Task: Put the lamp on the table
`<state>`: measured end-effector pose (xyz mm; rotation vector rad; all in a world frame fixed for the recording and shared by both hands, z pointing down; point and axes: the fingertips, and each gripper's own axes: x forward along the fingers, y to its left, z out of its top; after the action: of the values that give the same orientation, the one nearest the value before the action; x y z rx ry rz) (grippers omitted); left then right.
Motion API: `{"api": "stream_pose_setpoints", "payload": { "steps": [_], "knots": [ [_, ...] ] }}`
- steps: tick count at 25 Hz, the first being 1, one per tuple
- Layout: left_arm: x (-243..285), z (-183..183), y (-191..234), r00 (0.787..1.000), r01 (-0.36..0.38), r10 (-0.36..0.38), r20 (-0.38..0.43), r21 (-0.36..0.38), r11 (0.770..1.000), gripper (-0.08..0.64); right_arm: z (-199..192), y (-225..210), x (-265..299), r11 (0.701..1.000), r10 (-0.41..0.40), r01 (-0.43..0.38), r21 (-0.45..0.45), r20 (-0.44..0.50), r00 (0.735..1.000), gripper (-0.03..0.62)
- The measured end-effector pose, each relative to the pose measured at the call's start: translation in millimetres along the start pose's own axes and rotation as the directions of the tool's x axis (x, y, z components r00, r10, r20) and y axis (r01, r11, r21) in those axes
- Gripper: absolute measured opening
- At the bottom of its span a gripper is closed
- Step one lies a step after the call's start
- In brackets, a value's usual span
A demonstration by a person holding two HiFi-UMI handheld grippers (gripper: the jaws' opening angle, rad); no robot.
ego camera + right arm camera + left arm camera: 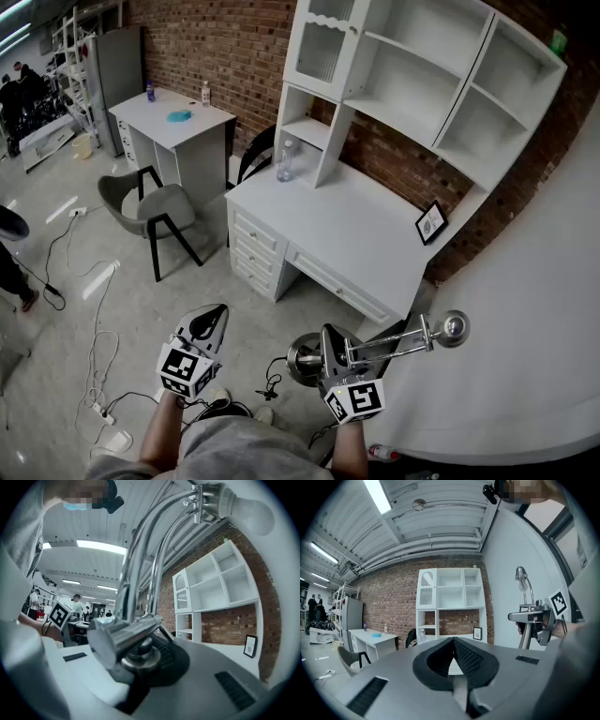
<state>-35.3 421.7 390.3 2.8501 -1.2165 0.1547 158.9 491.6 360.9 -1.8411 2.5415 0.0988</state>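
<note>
A chrome desk lamp with a round base and a rounded head is held low in front of me. My right gripper is shut on its stem just above the base. In the right gripper view the lamp's twin tubes rise from the jaws to a white bulb. My left gripper is beside it on the left, shut and empty. The lamp also shows in the left gripper view. The white table stands ahead against the brick wall.
On the table are a clear bottle and a small picture frame, under a white shelf unit. A grey chair and a second desk stand left. Cables cross the floor. A white curved panel fills the right.
</note>
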Motion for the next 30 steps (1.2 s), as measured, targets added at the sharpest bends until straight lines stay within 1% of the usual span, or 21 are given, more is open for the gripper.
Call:
{"api": "stream_pose_setpoints", "payload": {
  "steps": [11, 17, 21, 25, 30],
  "knots": [
    [8, -5, 1, 1.0, 0.007, -0.007, -0.011, -0.011, 1.0, 0.002, -3, -7, 4, 1.0, -0.011, 0.011, -0.008, -0.009, 1.0, 0.018],
    [16, -5, -2, 1.0, 0.007, -0.007, -0.015, -0.015, 1.0, 0.002, 1, -15, 6, 1.0, -0.008, 0.008, 0.019, 0.012, 1.0, 0.018],
    [22, -3, -3, 1.0, -0.007, 0.007, -0.013, -0.016, 1.0, 0.002, 1, -19, 7, 1.0, 0.011, -0.011, 0.029, 0.02, 1.0, 0.018],
    [26, 2, -7, 1.0, -0.02, 0.021, 0.001, -0.012, 1.0, 0.002, -3, -23, 11, 0.999, 0.032, -0.032, 0.021, 0.008, 0.999, 0.018],
    [28, 1, 3, 0.998, -0.059, 0.059, -0.005, -0.019, 0.998, 0.001, -2, -24, 27, 0.997, 0.068, -0.069, 0.021, 0.01, 0.998, 0.018]
  ]
}}
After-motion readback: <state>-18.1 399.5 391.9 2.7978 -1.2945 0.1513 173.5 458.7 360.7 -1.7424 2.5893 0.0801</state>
